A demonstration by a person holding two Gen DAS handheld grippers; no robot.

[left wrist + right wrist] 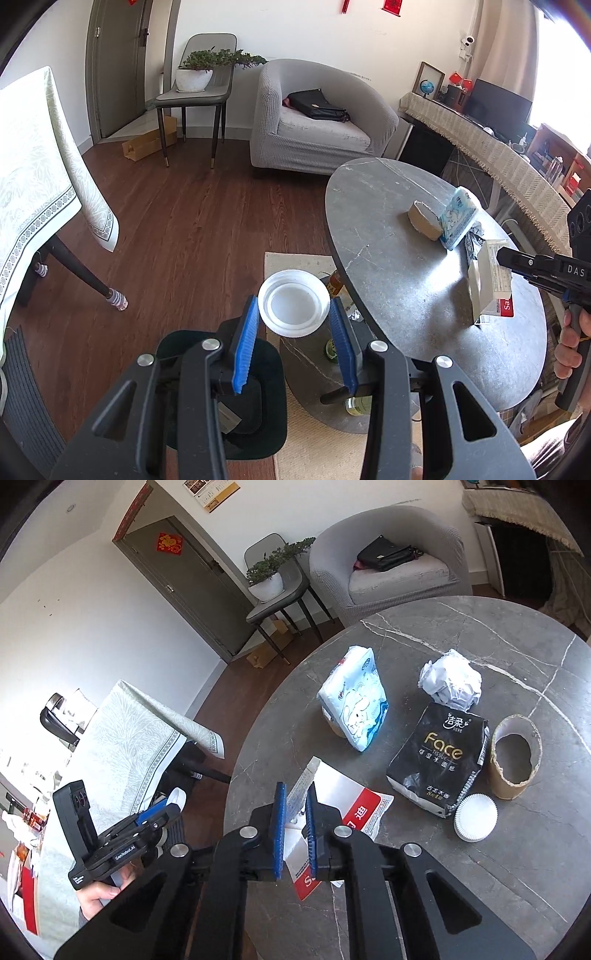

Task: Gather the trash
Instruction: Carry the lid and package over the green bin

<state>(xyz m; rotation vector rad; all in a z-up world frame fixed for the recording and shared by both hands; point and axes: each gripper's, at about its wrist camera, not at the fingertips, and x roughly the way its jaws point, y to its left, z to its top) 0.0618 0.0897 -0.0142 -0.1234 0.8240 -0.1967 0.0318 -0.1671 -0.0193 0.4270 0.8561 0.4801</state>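
Note:
A white plastic lid (293,308) sits clamped between the blue pads of my left gripper (293,301), held over the floor beside the grey marble table (388,229). Just below it stands a dark bin (240,406). My right gripper (296,786) is over the table's near edge, its pads narrow and shut on the upturned edge of a white and red packet (354,808). In the left wrist view that packet (491,288) stands tilted under the right gripper (504,256).
The table holds a blue tissue pack (354,701), crumpled white paper (452,681), a black tissue pack (439,760), a cardboard ring (513,757) and a paper cup liner (475,819). Bottles (334,284) stand under the table. An armchair (317,122) is behind.

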